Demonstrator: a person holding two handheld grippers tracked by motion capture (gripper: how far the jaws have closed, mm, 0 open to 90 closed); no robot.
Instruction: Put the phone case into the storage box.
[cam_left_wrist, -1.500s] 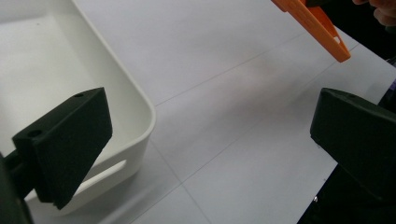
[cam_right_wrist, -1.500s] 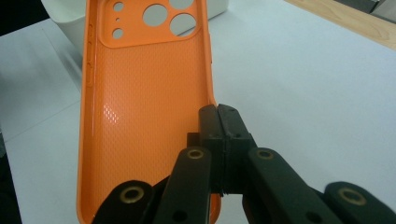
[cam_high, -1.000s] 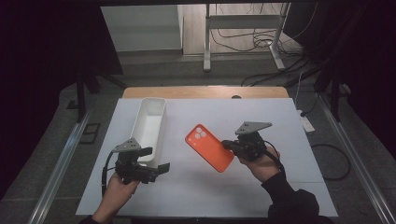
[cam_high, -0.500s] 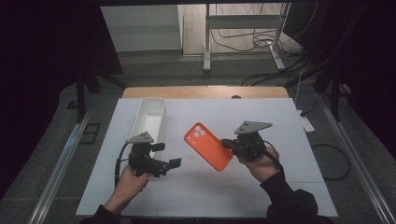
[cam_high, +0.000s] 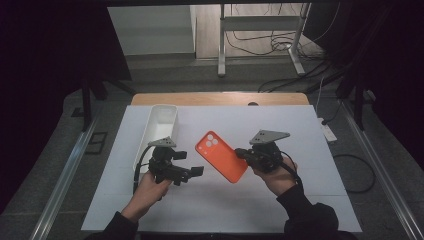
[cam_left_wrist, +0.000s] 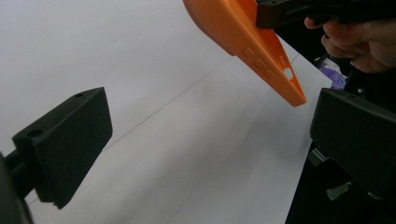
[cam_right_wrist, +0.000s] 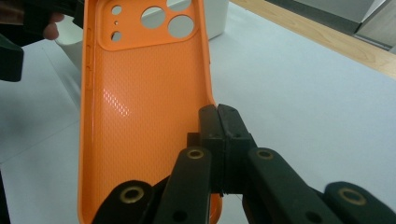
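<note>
The right gripper sits right of centre in the high view, jaws clamped tight on the lower-right long edge of the orange phone case. In the right gripper view the two black pads are pressed together w/ the case's side wall pinched between them, about halfway up the frame; the case runs up the left half of that pic, inside face toward the camera, camera cut-outs at the top. Case looks lifted off the white table sheet, tilted, camera end toward upper left in the high view, other end low and right.

The left gripper is left of centre in the high view, just beside the case's lower-left edge but apart from it. Its jaws stand wide open, nothing between them: in the left gripper view one pad is at lower left, the other at the right edge, bare sheet between. The case's edge w/ button bumps hangs in the upper right of that pic, above the gap, not touching either pad. The right hand shows behind it, top right corner.

A white tray lies upper left of the left gripper, near it, clear of the case.
</note>
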